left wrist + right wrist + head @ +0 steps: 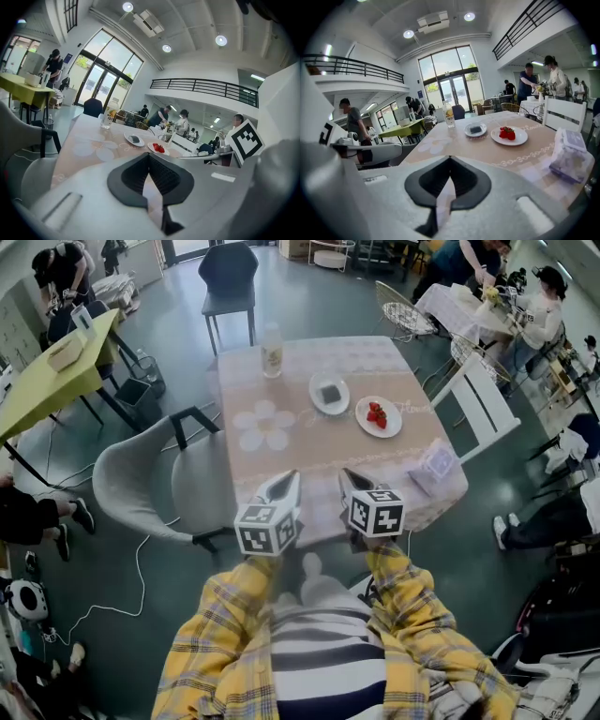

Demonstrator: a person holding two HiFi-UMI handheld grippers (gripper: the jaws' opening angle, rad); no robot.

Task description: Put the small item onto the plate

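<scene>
On a table with a pale pink cloth (pixel 281 456) stand two white plates. The smaller plate (pixel 329 394) (pixel 475 130) carries a small dark block (pixel 330 393) (pixel 135 139). The other plate (pixel 379 416) (pixel 509 136) holds red strawberries (pixel 377 413) (pixel 159 148). My left gripper (pixel 289 477) (pixel 149 155) and right gripper (pixel 348 474) (pixel 450 159) hover side by side over the table's near edge, well short of both plates. Both have their jaws closed tip to tip with nothing between them.
A bottle (pixel 272 350) stands at the table's far side. A clear wrapped pack (pixel 433 466) lies at the near right corner. A grey chair (pixel 141 486) is at the left, a dark chair (pixel 230 277) beyond, a white chair (pixel 483 399) to the right. People sit at other tables.
</scene>
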